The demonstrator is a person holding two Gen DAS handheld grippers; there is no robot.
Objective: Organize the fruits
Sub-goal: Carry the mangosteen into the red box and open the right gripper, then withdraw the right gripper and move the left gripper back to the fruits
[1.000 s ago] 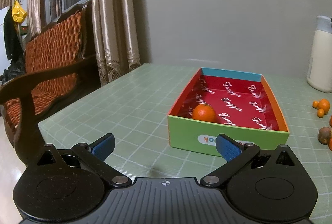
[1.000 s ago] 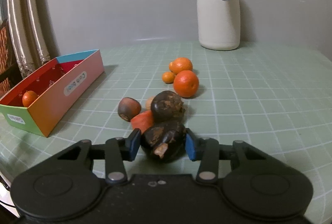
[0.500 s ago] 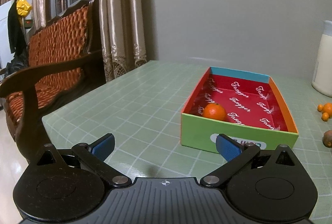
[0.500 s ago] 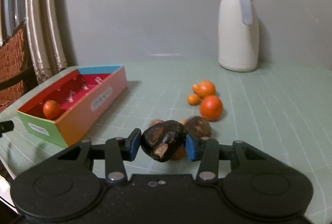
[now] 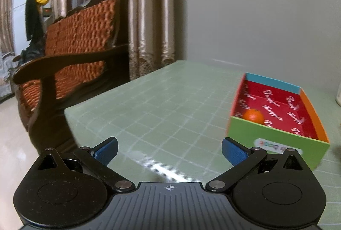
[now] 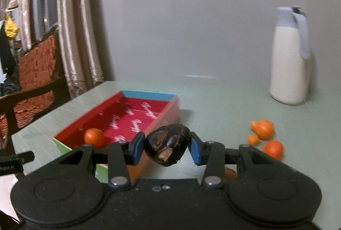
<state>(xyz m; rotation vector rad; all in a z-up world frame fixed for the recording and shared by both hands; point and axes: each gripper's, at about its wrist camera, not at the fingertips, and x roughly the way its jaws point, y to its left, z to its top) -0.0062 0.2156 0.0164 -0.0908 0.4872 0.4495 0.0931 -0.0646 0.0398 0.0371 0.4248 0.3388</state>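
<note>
The right tongs (image 6: 167,148) pinch a dark brown fruit (image 6: 168,144) and hold it up in the air, just beside the near corner of the box (image 6: 170,100). One orange (image 6: 93,137) sits inside the box. More oranges (image 6: 263,128) lie on the green table (image 6: 213,102). The left tongs (image 5: 169,152) are spread wide with nothing in them.

Orange (image 5: 253,116) in box (image 5: 277,144)
</note>
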